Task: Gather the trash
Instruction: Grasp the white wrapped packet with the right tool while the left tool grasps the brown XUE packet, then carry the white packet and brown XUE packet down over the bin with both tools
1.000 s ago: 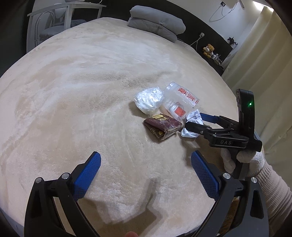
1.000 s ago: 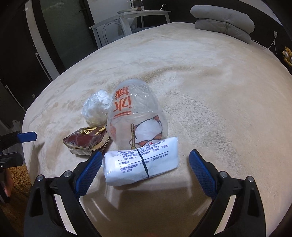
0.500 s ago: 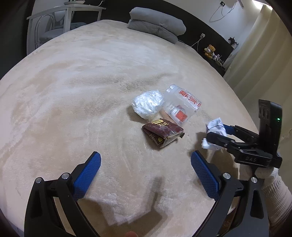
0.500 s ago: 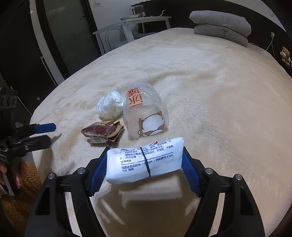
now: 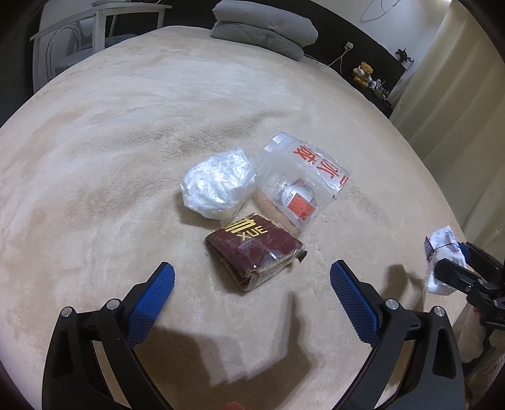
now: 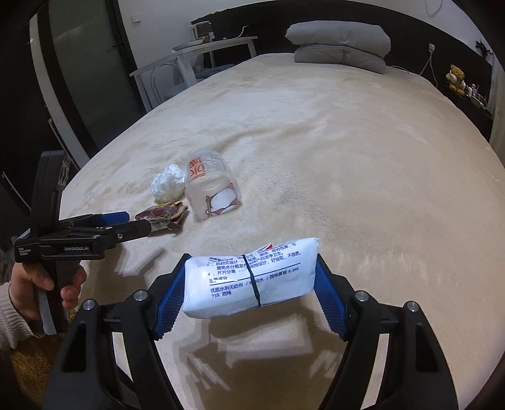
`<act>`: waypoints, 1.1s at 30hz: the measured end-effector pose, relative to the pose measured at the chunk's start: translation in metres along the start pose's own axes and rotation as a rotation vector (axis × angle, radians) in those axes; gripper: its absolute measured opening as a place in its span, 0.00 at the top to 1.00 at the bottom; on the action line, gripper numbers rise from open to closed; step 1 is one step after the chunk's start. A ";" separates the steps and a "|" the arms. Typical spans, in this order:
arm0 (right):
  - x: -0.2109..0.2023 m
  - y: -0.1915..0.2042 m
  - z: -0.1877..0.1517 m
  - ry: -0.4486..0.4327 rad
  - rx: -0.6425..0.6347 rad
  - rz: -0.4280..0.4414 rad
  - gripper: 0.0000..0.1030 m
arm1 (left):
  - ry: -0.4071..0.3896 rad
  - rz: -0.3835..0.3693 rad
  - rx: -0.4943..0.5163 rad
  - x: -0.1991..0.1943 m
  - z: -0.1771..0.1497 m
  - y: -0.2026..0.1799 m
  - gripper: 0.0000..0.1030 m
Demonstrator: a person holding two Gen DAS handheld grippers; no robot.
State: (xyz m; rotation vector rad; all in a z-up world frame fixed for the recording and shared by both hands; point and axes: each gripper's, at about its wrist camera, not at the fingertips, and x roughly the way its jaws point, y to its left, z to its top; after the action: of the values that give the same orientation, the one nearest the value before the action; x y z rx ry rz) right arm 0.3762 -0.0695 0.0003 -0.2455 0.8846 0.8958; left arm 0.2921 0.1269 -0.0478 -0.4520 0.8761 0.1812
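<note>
My right gripper [image 6: 249, 293] is shut on a white wipes packet [image 6: 252, 277] and holds it above the beige bed [image 6: 347, 157]; it also shows in the left wrist view [image 5: 442, 265]. My left gripper [image 5: 252, 290] is open and empty, hovering just before a dark red wrapper [image 5: 252, 249], which also shows in the right wrist view [image 6: 162, 216]. Behind the wrapper lie a crumpled clear plastic bag [image 5: 217, 184] and a clear plastic cup with red print [image 5: 300, 179], both also in the right wrist view, bag [image 6: 167, 186] and cup [image 6: 211, 195].
Grey folded pillows [image 5: 265, 28] lie at the bed's far end. A white table and chair [image 6: 195, 69] stand beyond the left side. A teddy bear [image 5: 363, 71] sits on a dark shelf by the curtain. The bed edge runs close below the right gripper.
My right gripper closed on the wipes packet, lifted it and pulled back away from the pile. My left gripper moved closer to the red wrapper.
</note>
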 end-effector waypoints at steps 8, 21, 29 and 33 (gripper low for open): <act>-0.010 -0.014 0.004 -0.014 0.042 0.010 0.28 | 0.007 0.071 0.053 0.025 0.010 -0.016 0.06; -0.008 -0.023 0.002 -0.002 0.062 0.014 0.28 | 0.003 0.093 0.069 0.032 0.015 -0.013 0.27; -0.009 -0.021 0.002 0.002 0.072 0.021 0.28 | -0.009 0.084 0.085 0.021 0.011 -0.011 0.27; -0.012 -0.015 0.000 0.003 0.075 0.021 0.28 | -0.020 0.065 0.077 0.012 0.010 -0.010 0.27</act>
State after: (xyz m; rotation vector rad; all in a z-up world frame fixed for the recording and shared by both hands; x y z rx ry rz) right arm 0.3838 -0.0852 0.0067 -0.1732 0.9227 0.8806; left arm 0.3094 0.1221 -0.0483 -0.3499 0.8760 0.2108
